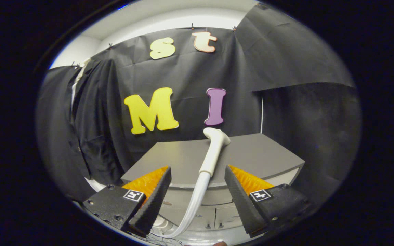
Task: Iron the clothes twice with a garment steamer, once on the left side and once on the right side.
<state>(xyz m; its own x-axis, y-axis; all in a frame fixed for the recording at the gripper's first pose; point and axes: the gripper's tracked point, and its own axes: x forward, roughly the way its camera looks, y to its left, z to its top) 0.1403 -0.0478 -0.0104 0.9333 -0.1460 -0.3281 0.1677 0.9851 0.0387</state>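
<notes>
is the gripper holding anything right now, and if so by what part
Nothing is held. The gripper is open, its fingers apart on either side of the steamer handle without touching it.

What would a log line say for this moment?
gripper: open, astride steamer handle | steamer: on grey cabinet | garment: hanging left | ironing: not begun

Hand-held gripper (197,177): ridged wedge fingers, screwed bases, square markers

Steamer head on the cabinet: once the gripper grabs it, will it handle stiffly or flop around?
The steamer head looks like hard moulded plastic, so probably rigid and light. Its hose curves down off the cabinet, so it likely flexes and tugs. The gripper is open, fingers either side of the hose.
</notes>
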